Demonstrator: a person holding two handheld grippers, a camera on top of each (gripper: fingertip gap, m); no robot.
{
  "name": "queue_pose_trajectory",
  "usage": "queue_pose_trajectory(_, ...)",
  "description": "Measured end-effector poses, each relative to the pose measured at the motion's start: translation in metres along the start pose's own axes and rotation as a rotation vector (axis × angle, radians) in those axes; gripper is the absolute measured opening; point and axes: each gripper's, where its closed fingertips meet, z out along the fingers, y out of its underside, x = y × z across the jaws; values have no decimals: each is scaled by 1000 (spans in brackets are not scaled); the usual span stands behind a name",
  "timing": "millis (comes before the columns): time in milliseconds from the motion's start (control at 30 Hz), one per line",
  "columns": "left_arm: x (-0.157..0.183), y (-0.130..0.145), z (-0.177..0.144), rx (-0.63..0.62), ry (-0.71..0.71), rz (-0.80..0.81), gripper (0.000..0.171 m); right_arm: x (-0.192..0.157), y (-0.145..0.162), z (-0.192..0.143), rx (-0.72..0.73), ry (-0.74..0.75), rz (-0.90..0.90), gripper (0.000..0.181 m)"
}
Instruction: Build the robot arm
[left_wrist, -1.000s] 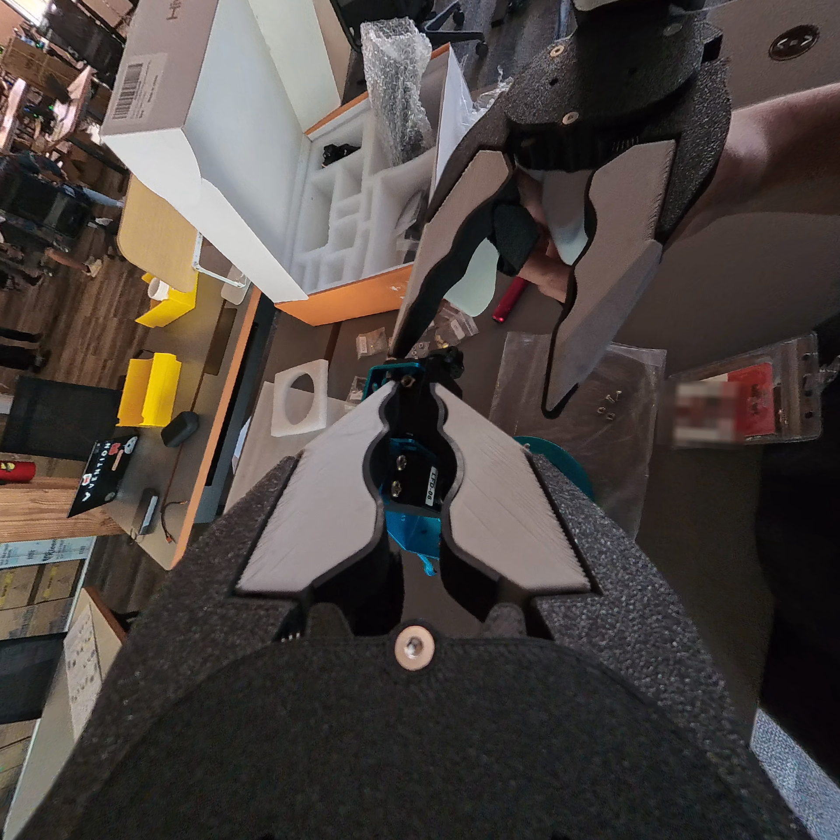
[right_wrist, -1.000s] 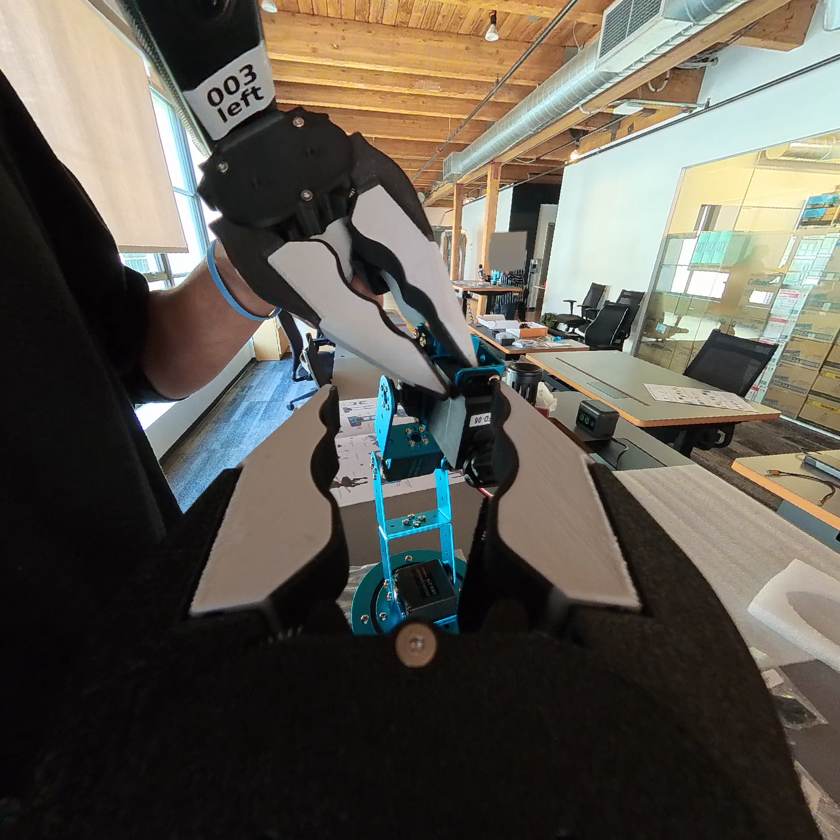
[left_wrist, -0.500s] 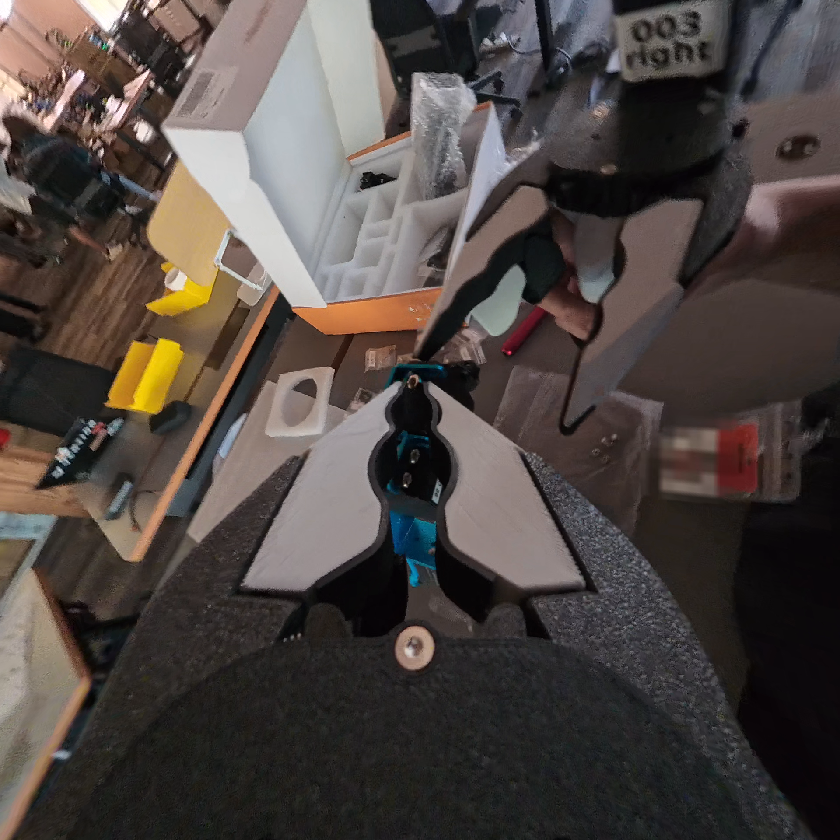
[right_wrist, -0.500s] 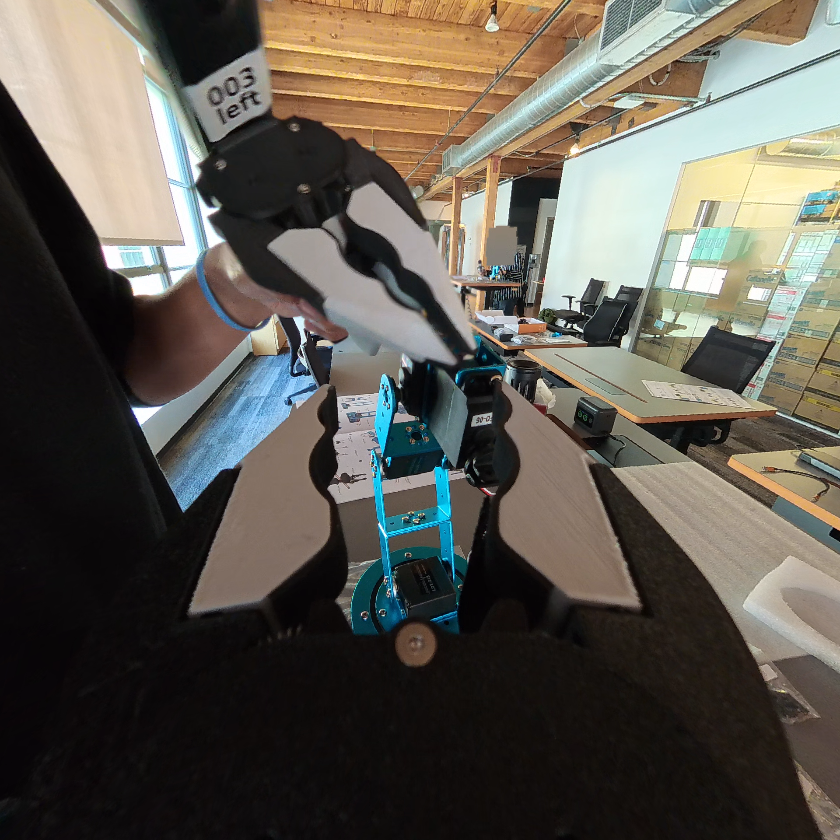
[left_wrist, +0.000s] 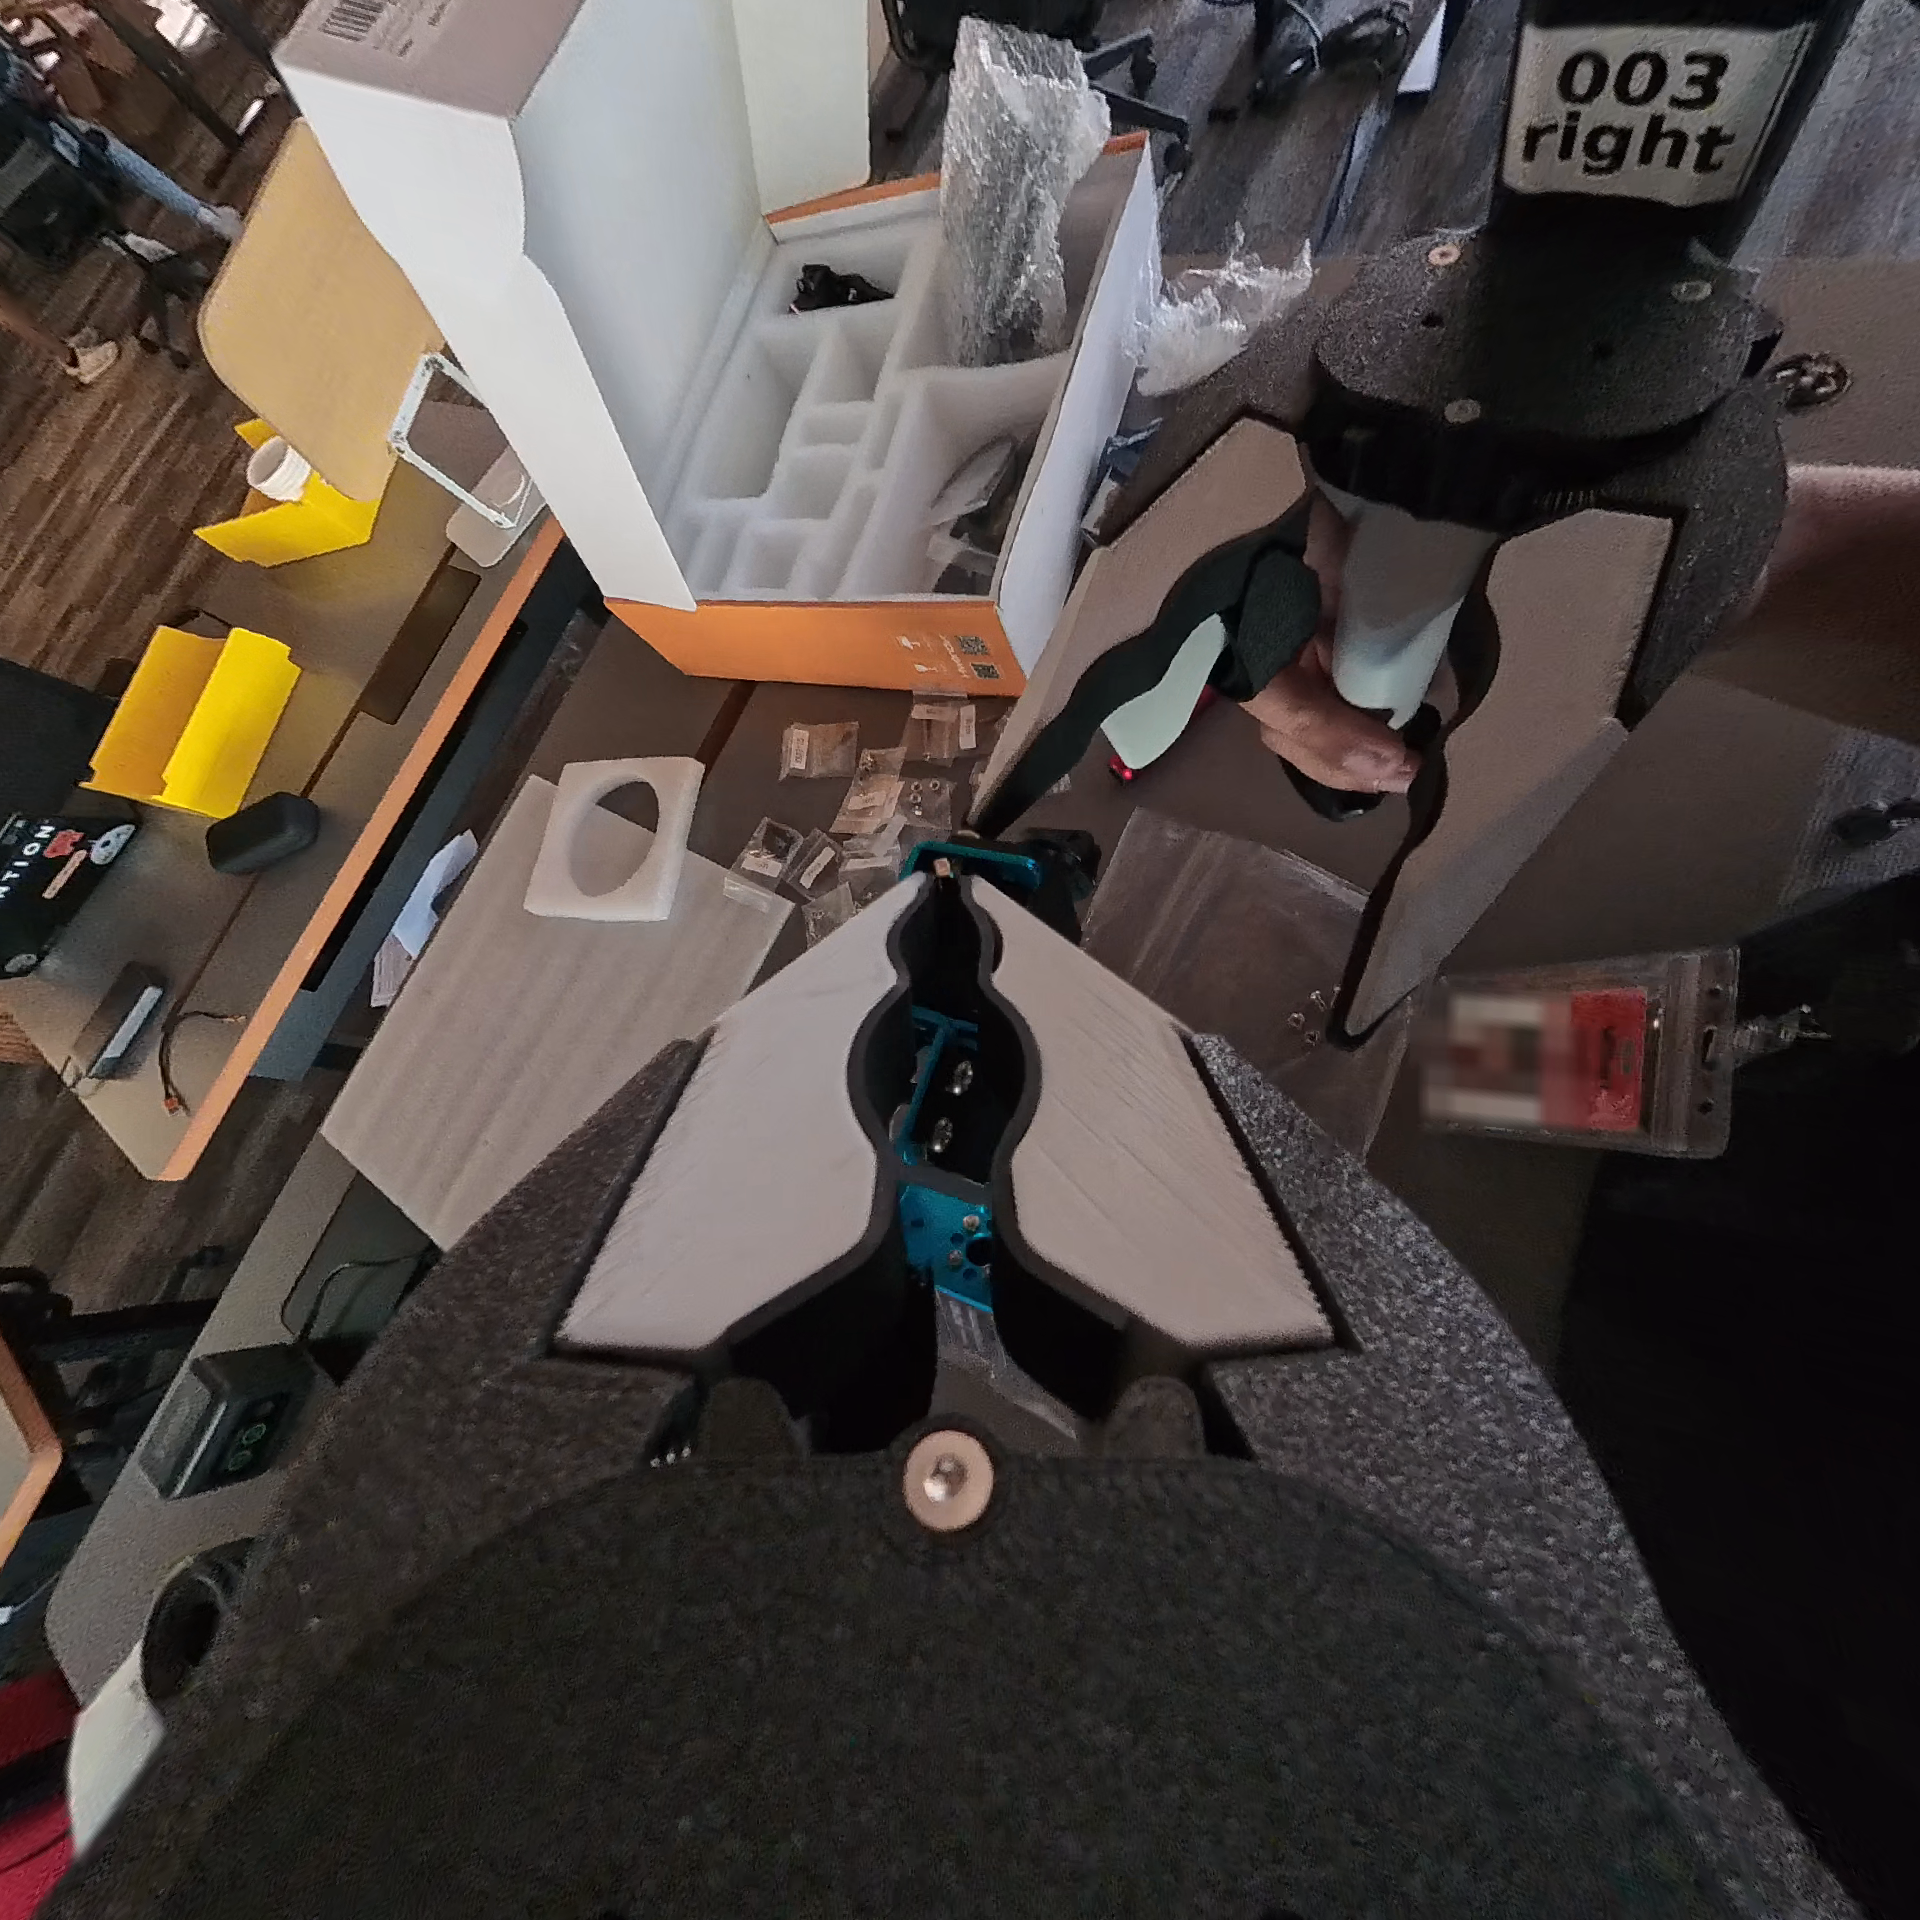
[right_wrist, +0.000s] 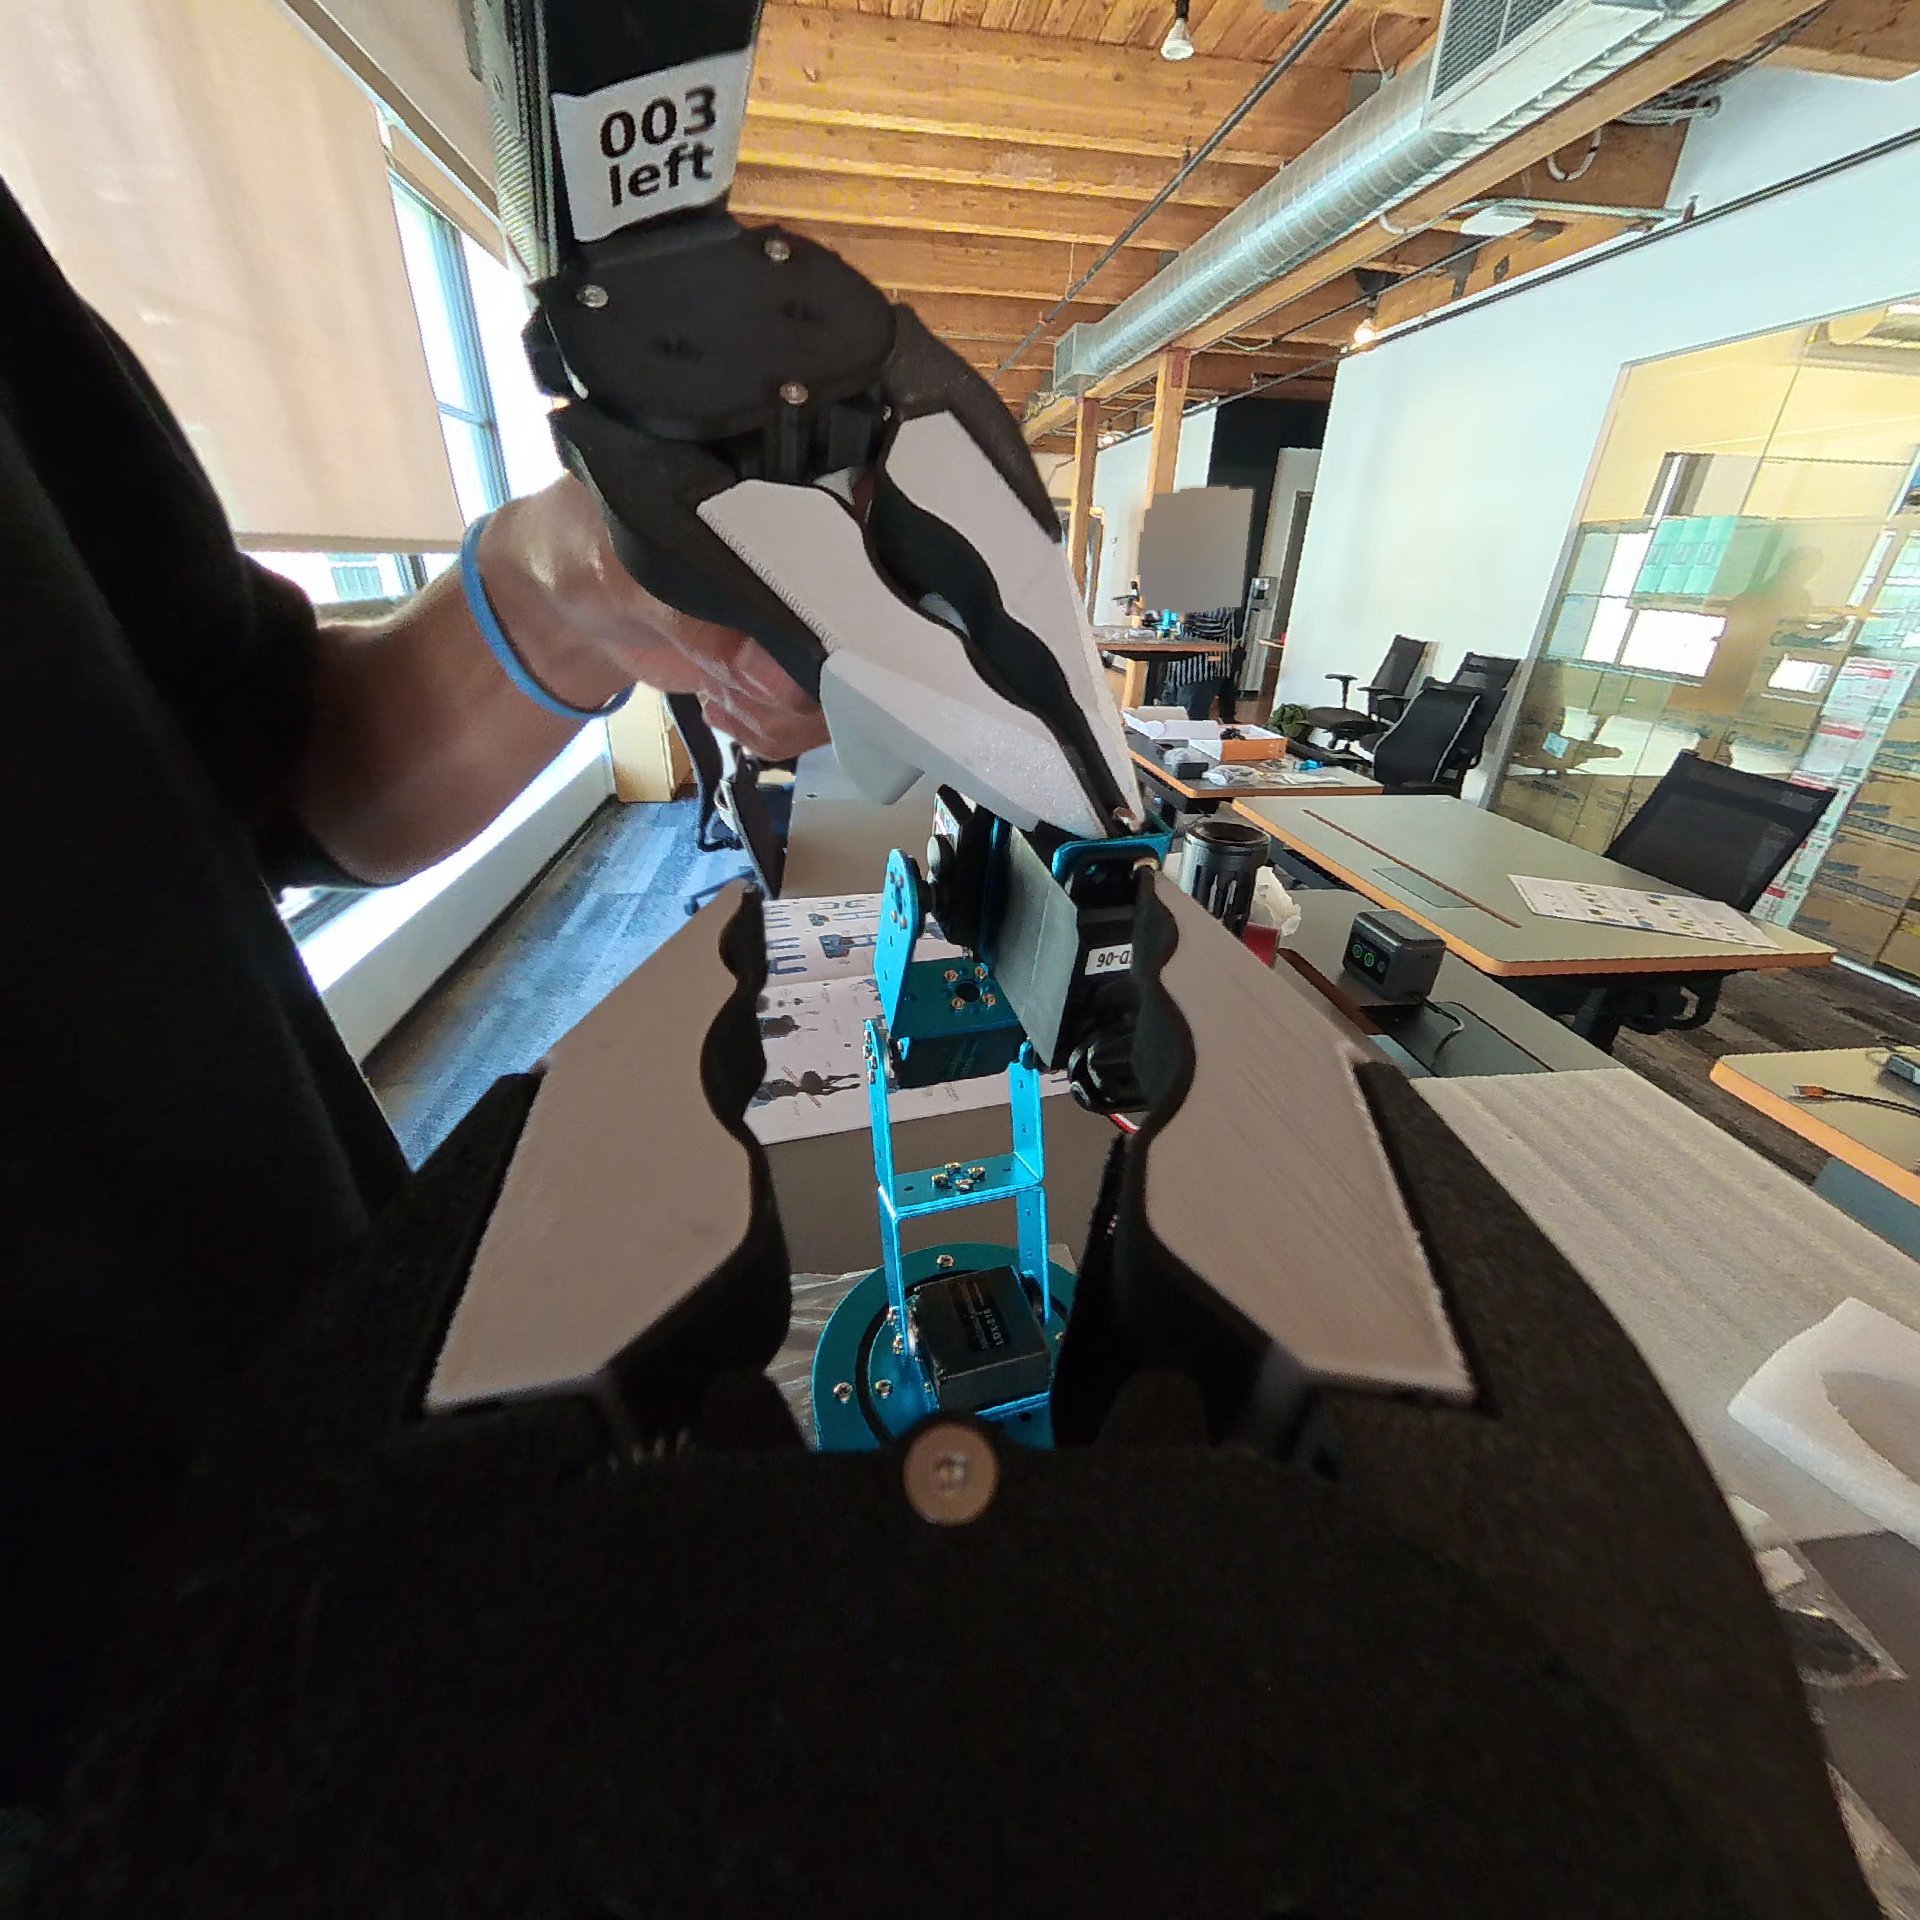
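While the left gripper pinches a tiny brass screw atop the small blue metal robot arm, the right gripper sits spread around its black servo. A slip would likely drop that screw among the plastic hardware bags beyond the arm, before the open white foam-lined box.

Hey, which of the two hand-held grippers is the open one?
The right hand-held gripper, its fingers spread either side of the blue robot arm kit; the left hand-held gripper is pinched shut at the tips.
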Motion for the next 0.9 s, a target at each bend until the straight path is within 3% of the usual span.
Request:
queue_pose_trajectory(433, 3, 2, -3, -134, 134, 174, 3, -2, 0, -1, -6, -25, -9, 70)
queue_pose_trajectory(667, 5, 2, -2, -235, 274, 104, 3, -3, 0, 0, 9, -29, -9, 71)
queue_pose_trajectory(900, 4, 3, -3, -256, 254, 52, 3, -1, 0, 0, 24, -26, 0, 70)
